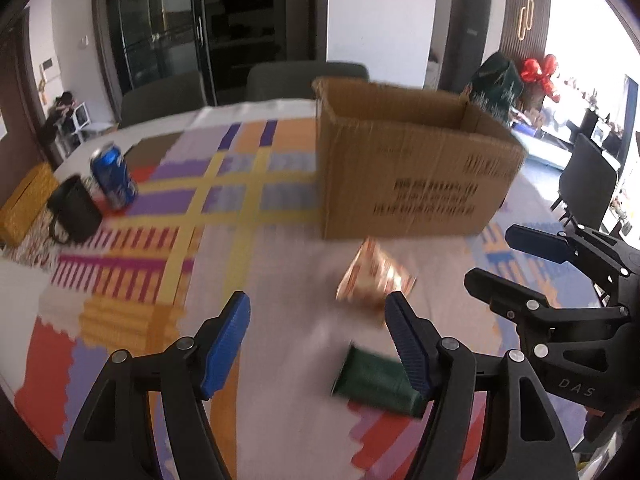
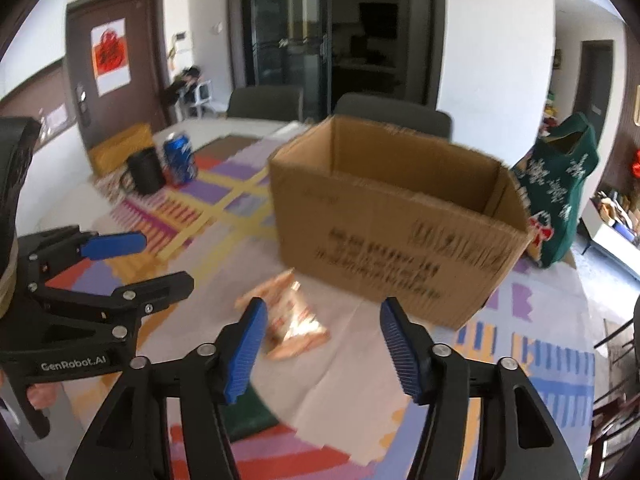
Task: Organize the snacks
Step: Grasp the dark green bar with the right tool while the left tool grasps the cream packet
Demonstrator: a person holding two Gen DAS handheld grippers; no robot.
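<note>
- Both tongs hover over the table (image 1: pixel 280 280), angled down at two loose snacks in front of an open box (image 1: pixel 412 168); this looks like the reach before a pick.
- Left tongs (image 1: pixel 318 344) gape, nothing between the pads. Right tongs (image 2: pixel 320 344) likewise stand apart and empty.
- An orange packet (image 2: pixel 292 316) lies flat just short of the box, at about 11 o'clock from the right tongs; its long axis seems to run from 11 to 5 o'clock, though blur hides which end is which.
- A green pack (image 1: pixel 376 380) lies nearer, partly under the left tongs' right pad, long axis roughly 10 to 4 o'clock.
- Next, I would judge, each pair must drop, straddle a snack across its short side, and close.
</note>
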